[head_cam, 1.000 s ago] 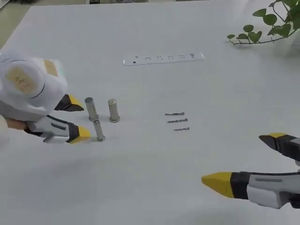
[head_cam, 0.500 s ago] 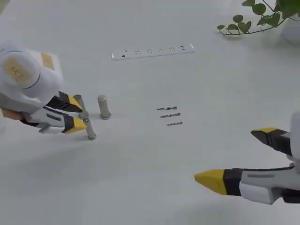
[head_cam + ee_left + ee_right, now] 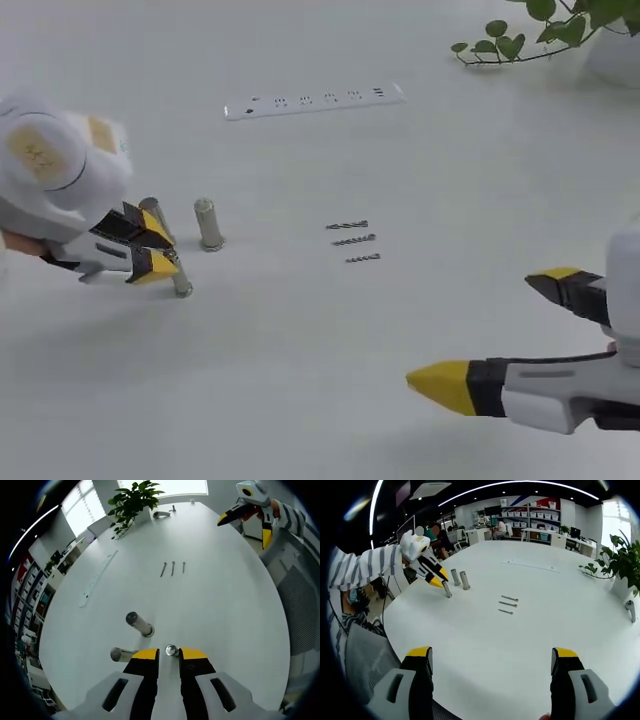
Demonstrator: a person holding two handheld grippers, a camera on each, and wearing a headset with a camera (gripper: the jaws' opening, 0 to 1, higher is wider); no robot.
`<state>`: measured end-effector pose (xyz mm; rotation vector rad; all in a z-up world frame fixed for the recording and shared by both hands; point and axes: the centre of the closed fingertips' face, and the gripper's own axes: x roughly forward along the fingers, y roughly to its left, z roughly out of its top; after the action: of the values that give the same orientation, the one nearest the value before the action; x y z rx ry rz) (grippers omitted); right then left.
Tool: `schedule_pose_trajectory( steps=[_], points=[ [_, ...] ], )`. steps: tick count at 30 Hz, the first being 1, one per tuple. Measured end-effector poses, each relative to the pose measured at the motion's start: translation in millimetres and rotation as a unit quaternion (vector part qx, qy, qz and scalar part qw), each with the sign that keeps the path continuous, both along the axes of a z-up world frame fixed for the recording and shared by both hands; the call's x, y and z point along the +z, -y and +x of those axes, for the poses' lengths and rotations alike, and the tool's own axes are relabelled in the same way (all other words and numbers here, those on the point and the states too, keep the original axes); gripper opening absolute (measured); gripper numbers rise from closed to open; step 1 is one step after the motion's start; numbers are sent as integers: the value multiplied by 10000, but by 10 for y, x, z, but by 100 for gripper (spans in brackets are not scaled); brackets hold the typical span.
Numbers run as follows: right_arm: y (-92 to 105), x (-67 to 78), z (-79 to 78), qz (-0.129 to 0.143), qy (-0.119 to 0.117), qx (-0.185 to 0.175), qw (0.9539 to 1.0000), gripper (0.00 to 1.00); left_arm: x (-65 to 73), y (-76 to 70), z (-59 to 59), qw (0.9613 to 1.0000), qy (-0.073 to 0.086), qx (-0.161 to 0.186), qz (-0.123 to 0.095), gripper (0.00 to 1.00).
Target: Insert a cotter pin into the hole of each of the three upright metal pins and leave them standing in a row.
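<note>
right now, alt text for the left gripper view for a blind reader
Left gripper, yellow-tipped jaws close together, flanks the nearest upright metal pin on a white table; two more pins stand beside, three small cotter pins lie beyond.

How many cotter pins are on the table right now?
3, loose on the table, side by side: far one, middle one, near one, all right of the upright metal pins. None seems hidden.
</note>
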<state>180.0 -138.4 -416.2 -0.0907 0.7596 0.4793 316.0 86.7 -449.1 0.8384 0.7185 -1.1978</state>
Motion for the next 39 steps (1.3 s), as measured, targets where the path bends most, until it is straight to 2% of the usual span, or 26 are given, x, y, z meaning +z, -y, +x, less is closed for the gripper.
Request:
schedule_pose_trajectory(
  steps=[12,15,19,23,24,30,33,39],
  points=[
    [-28,-24,2,-20,-66,25,10000,98,-130,-8,-28,9998,-203,56,-65,9],
    [-33,-33,-1,-24,-83,35,10000,98,-146,0,-61,9992,-359,105,-140,6],
    [-38,-38,-1,-32,-95,48,9999,98,-134,22,-19,9988,-310,230,-303,9],
    [-43,-38,0,-43,-103,68,9999,98,-140,16,-44,9979,-449,286,-363,6],
    [-44,-37,0,-40,-105,70,9999,98,-140,21,-37,9971,-485,406,-427,6],
    [-46,-27,17,-46,-99,89,9999,98,-136,14,-5,9948,-508,648,-591,5],
    [-51,-18,29,-47,-79,98,9999,98,-132,7,8,9949,-427,679,-611,5],
    [-71,-16,25,-44,-60,117,9999,98,-134,-8,-2,9916,-485,957,-725,5]
  ],
)
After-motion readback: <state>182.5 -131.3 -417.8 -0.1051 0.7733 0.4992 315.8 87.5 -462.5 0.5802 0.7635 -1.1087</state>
